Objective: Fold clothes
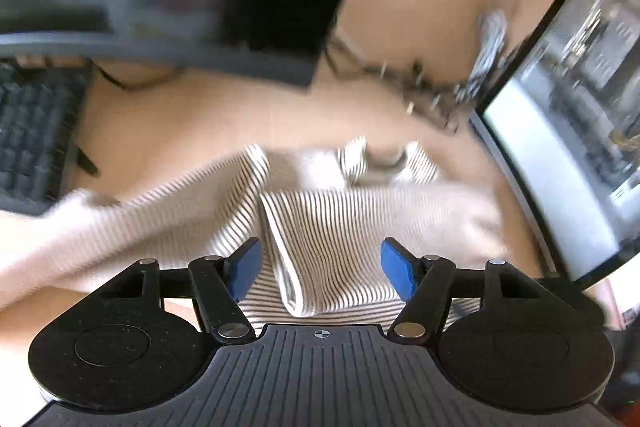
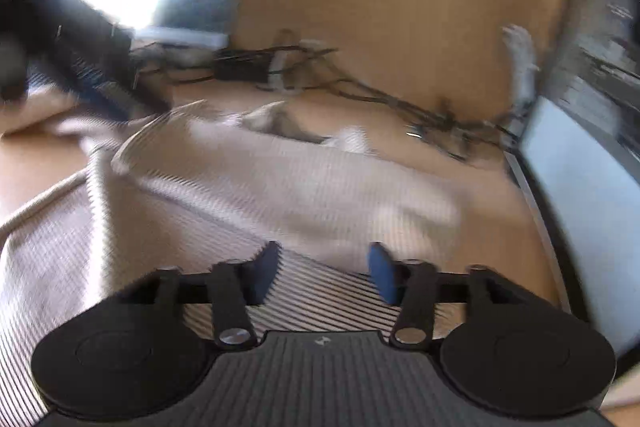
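Note:
A white garment with thin dark stripes [image 1: 340, 227] lies partly folded on the wooden desk [image 1: 180, 123], with a folded edge running toward the camera. My left gripper [image 1: 322, 271] is open just above it, blue pads either side of the fold, holding nothing. In the right wrist view the same striped garment [image 2: 260, 187] spreads across the desk, a folded flap on top. My right gripper [image 2: 324, 277] is open over its near edge and empty. Both views are blurred by motion.
A dark keyboard [image 1: 28, 143] sits at the left. A monitor [image 1: 568, 131] stands at the right, also in the right wrist view [image 2: 588, 195]. Tangled cables [image 2: 360, 91] lie along the back of the desk by the wall. A dark blurred shape [image 2: 48, 39] crosses the upper left.

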### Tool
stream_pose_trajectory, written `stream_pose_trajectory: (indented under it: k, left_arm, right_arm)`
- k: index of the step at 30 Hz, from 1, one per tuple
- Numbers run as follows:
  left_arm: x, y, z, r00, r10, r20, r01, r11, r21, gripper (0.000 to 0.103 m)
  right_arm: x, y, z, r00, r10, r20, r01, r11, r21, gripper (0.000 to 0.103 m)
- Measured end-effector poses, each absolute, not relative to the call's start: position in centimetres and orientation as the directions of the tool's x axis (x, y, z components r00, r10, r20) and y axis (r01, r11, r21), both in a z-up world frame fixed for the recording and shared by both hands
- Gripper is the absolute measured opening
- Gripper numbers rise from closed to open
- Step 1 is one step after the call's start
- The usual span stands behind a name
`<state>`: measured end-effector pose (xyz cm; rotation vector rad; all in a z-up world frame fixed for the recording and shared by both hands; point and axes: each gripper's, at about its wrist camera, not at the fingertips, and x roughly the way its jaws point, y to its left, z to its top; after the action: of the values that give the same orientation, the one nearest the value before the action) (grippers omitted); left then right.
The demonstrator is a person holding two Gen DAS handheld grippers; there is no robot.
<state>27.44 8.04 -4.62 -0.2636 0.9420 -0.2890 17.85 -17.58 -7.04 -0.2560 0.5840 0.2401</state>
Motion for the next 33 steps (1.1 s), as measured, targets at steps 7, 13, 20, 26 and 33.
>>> stream_pose_trajectory:
  k: [7, 13, 20, 26, 33]
  left_arm:
    - [28.8, 6.9, -7.5, 0.527, -0.318, -0.789, 0.100, 0.944, -0.314, 0.071]
    - [29.4, 6.0, -7.6, 0.573, -0.277, -0.771, 0.119, 0.959, -0.256, 0.016]
    - [30.7, 4.4, -3.0, 0.736, -0.301, -0.606, 0.263, 0.952, -0.155, 0.008]
    - [32.1, 7.5, -6.1, 0.702, -0.125, -0.702, 0.135, 0.990, -0.041, 0.013]
    - [26.4, 15.6, -3.7, 0.712, -0.164, -0.682, 0.033, 0.979, -0.201, 0.053]
  right_arm:
    - [16.5, -17.7, -8.2, 0.836, 0.033, -0.548, -0.371, 0.770, -0.520, 0.042]
    - [19.3, -16.5, -9.8, 0.844, 0.061, -0.533, -0.424, 0.684, -0.594, 0.023]
    - [19.4, -17.4, -9.0, 0.851, 0.062, -0.521, -0.399, 0.721, -0.566, 0.012]
    - [18.9, -16.2, -9.9, 0.823, 0.089, -0.562, -0.460, 0.685, -0.565, 0.017]
    - [19.6, -15.9, -6.8, 0.801, 0.120, -0.587, -0.438, 0.785, -0.437, 0.036]
